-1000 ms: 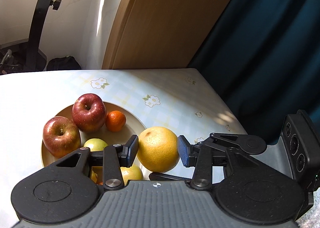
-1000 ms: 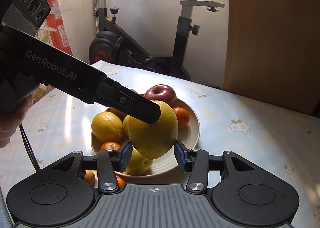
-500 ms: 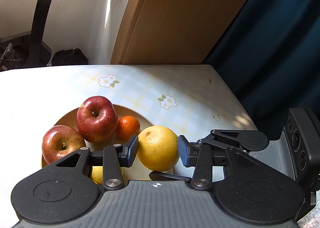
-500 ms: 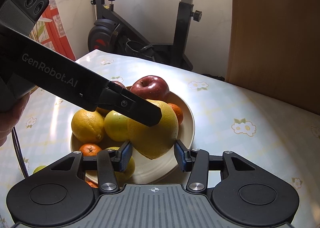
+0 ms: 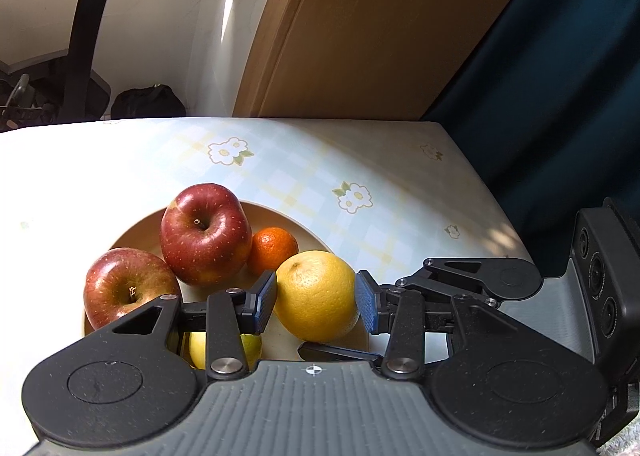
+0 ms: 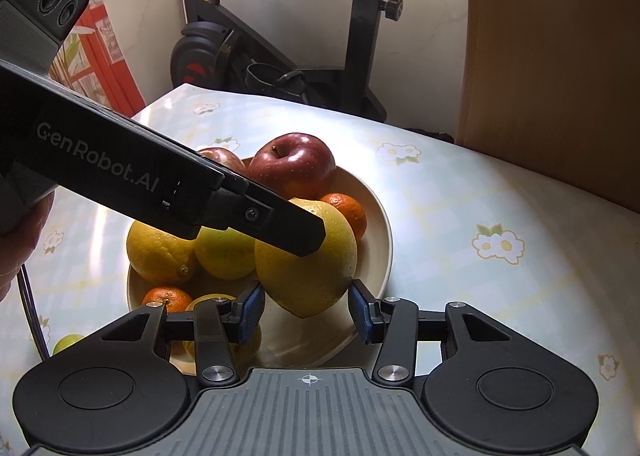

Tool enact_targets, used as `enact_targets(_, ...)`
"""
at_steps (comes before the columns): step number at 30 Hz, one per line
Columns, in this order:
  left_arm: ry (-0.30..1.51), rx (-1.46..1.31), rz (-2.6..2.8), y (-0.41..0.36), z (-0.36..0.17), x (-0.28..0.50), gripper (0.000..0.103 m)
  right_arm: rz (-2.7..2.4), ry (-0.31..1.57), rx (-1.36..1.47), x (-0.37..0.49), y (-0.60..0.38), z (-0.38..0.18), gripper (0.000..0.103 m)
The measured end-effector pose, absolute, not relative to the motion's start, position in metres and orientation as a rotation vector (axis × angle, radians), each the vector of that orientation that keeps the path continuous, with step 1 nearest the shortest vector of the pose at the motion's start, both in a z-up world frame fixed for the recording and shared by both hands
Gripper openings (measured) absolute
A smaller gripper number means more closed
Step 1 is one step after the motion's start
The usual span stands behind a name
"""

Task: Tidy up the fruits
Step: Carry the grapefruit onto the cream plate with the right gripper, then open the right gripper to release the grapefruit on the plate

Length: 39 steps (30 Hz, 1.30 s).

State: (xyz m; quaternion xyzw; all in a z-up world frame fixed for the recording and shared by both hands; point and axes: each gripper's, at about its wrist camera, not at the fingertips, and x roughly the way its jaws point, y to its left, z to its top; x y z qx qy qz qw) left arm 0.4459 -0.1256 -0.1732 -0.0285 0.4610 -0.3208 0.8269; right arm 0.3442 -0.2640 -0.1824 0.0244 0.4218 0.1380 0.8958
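Flowered tablecloth [image 6: 460, 191] spreads under my cream bowl [image 6: 380, 223] of apples and oranges. My left gripper [image 5: 316, 302] clamps the big yellow grapefruit [image 5: 316, 296] just above the bowl's near rim; my right gripper [image 6: 306, 310] straddles its lower end, pads apparently touching, grip uncertain.

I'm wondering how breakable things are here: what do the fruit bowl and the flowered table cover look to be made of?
The bowl looks like glazed ceramic, or possibly melamine: smooth cream surface, thick rounded rim, soft sheen. The table cover looks like wipe-clean vinyl or oilcloth: it lies flat, shines glossy where sunlight falls on it, and its check-and-flower pattern seems printed rather than woven. Neither can be confirmed by sight alone.
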Motion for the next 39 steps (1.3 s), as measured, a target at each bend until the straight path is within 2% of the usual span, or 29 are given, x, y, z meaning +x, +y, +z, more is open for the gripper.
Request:
enact_targets(13,0.998,-0.102,-0.647,-0.114,-0.179,0.449,0.040,0.271,0.890,0.042,0.354,-0.256,-0.189,0.043)
enact_targets(23,0.973,-0.105,-0.635,-0.107,-0.170,0.440,0.040,0.218,0.889,0.041,0.359,-0.254,-0.194,0.044)
enact_targets(29,0.956,-0.107,-0.615,-0.097,-0.164,0.435,0.040,0.182,0.859,0.041,0.356,-0.253,-0.184,0.050)
enact_targets(39,0.907,-0.094,-0.560,-0.068,-0.149,0.422,0.040,0.139,0.778,0.031,0.341,-0.259,-0.159,0.051)
